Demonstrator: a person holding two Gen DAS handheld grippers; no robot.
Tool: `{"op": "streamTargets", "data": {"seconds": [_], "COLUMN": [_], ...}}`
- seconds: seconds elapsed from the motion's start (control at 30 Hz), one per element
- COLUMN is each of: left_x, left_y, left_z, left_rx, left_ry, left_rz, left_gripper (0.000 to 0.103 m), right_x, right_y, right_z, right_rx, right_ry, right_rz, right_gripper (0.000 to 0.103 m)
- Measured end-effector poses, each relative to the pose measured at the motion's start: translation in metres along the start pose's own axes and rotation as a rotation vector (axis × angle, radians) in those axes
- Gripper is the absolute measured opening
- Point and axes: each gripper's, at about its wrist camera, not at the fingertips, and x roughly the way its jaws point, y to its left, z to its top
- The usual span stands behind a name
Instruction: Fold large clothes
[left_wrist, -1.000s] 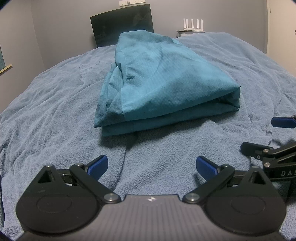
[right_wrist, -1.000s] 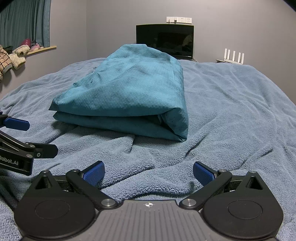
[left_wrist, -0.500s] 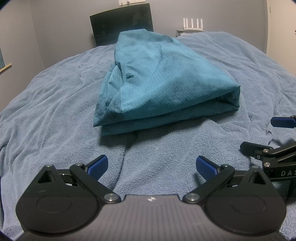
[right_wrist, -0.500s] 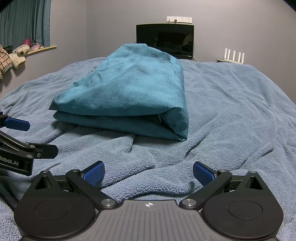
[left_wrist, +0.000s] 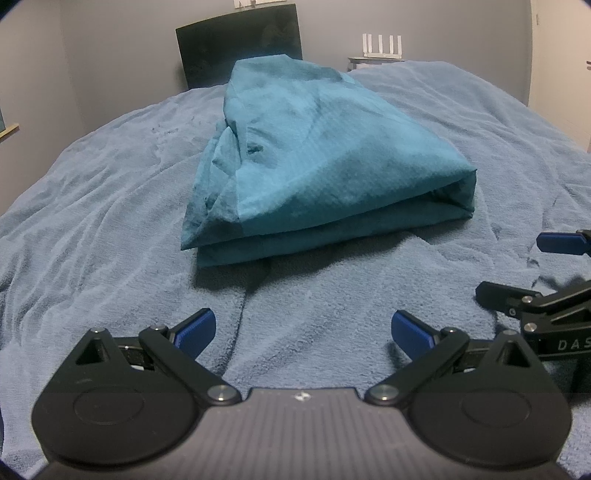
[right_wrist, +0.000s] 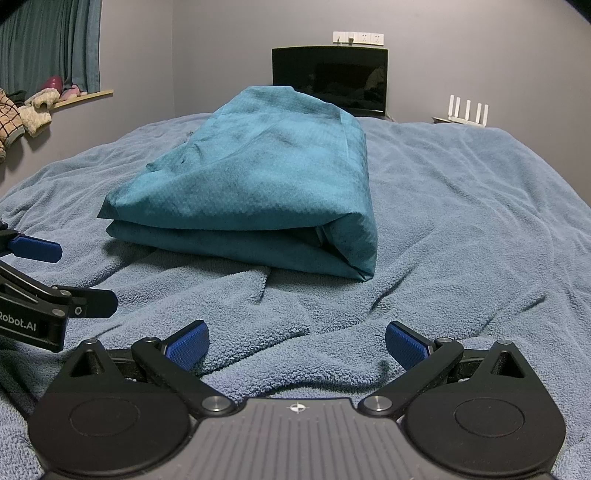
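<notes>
Folded teal garment (left_wrist: 325, 162) (right_wrist: 258, 192) lying in a layered bundle on the blue blanket (left_wrist: 110, 206) (right_wrist: 461, 221) covering the bed. Left gripper (left_wrist: 301, 330) low over the blanket just short of the bundle, fingers (left_wrist: 194, 330) spread wide, holding nothing. Right gripper (right_wrist: 295, 341) alongside, likewise short of the garment, fingers (right_wrist: 406, 345) wide apart and empty. Dark screen (right_wrist: 330, 79) and white router (right_wrist: 466, 110) against the far wall.

Matt woven teal garment (left_wrist: 332, 162) on fuzzy terry-cloth blanket (left_wrist: 110, 206)
</notes>
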Motion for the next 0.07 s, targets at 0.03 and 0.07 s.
{"op": "streamTargets", "data": {"seconds": [0.03,0.07], "left_x": [-0.0005,-0.001], "left_y": [0.0002,0.0001], "left_z": [0.0,-0.0002], "left_rx": [-0.001,-0.002], "left_ry": [0.001,0.001], "left_rz": [-0.004,-0.008], "left_gripper": [0.102,0.102], "right_x": [-0.0001,-0.0001], "right_y": [0.0,0.0001], "right_z": [0.0,0.0], "right_rx": [0.0,0.0], "right_ry": [0.0,0.0], "right_rz": [0.0,0.0], "right_gripper": [0.103,0.103]}}
